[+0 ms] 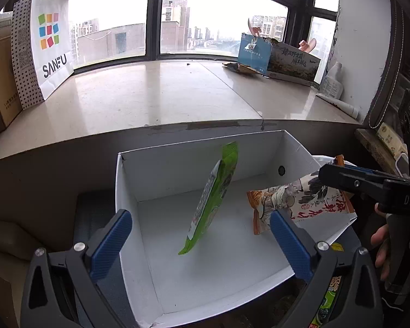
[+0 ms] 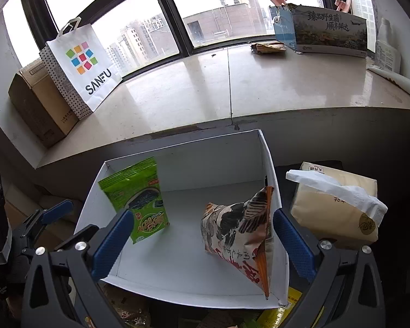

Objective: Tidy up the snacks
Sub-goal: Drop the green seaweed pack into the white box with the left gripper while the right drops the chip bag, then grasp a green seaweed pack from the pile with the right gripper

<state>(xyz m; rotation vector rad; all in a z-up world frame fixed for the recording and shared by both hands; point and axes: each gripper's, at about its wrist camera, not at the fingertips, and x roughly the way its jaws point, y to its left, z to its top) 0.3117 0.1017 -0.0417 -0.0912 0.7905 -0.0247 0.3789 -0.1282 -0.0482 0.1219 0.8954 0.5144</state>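
Window ledge and city skyline behind. Left gripper [image 1: 199, 248] and right gripper [image 2: 202, 246] both hover with fingers apart, holding nothing. Directly ahead lies one white box [image 1: 177, 169] containing two packets: one green packet [image 1: 213, 196], nearer the left gripper, long axis tilted upright; one orange packet [image 2: 240, 229] leaning against the right wall.

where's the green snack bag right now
The green snack bag is inside the white box, upright on its left side, apart from the orange bag at the right wall.
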